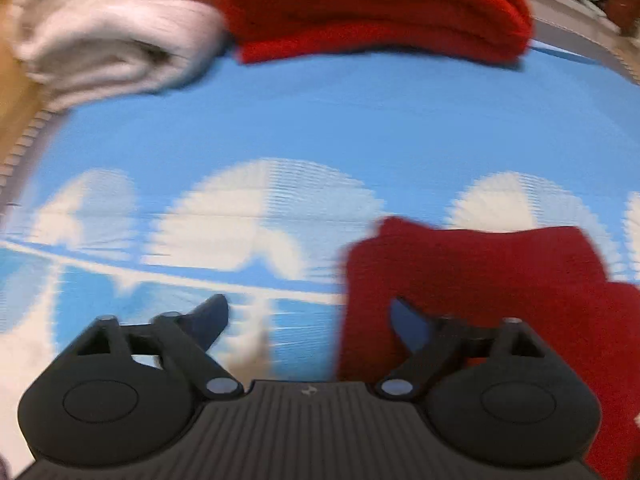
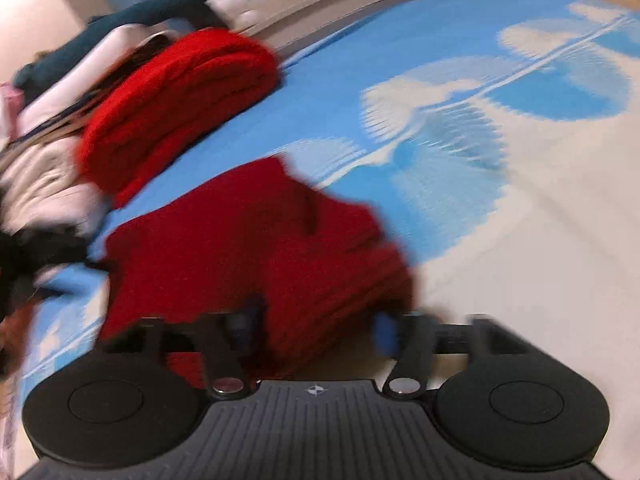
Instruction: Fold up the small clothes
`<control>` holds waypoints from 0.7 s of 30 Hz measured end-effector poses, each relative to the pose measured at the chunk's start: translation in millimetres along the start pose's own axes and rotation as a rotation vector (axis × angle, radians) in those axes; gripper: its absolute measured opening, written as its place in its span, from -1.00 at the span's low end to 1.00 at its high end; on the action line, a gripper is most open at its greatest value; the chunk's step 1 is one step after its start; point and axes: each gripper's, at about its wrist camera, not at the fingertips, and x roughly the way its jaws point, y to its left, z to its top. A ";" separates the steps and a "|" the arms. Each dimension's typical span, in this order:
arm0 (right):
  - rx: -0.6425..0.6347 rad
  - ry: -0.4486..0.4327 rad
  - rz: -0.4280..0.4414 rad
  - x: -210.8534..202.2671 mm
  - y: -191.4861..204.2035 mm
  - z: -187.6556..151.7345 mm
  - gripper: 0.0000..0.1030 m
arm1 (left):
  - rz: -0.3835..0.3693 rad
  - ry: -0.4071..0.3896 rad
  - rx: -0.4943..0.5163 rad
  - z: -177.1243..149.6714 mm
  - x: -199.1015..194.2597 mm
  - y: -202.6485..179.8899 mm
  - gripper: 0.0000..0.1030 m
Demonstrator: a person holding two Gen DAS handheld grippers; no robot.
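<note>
A dark red knit garment (image 1: 500,288) lies partly folded on the blue and white sheet (image 1: 320,120). My left gripper (image 1: 310,318) is open and empty, its right finger over the garment's left edge. In the right wrist view the same garment (image 2: 248,248) lies right in front of my right gripper (image 2: 316,330), which is open with its fingers astride the garment's near edge. Both views are motion-blurred.
A folded bright red garment (image 1: 376,8) and a folded pale pink one (image 1: 104,36) lie at the far side of the sheet. In the right wrist view the red fold (image 2: 176,100) tops a clothes pile, with dark cloth (image 2: 24,264) at left.
</note>
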 end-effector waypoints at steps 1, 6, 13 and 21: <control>-0.049 -0.058 -0.038 -8.4 0.2 4.0 0.40 | 0.014 -0.019 0.026 -6.6 -8.5 5.3 0.78; -0.304 -0.156 0.108 -42.8 32.3 26.8 0.23 | -0.048 -0.099 0.182 -58.4 -58.6 0.4 0.87; -0.511 0.091 0.122 42.7 77.4 -0.2 0.14 | -0.041 -0.033 0.180 -135.6 -25.7 -24.5 1.00; -0.447 -0.077 0.161 19.3 78.4 56.2 0.07 | -0.024 -0.220 0.159 -95.9 -50.7 -0.7 0.99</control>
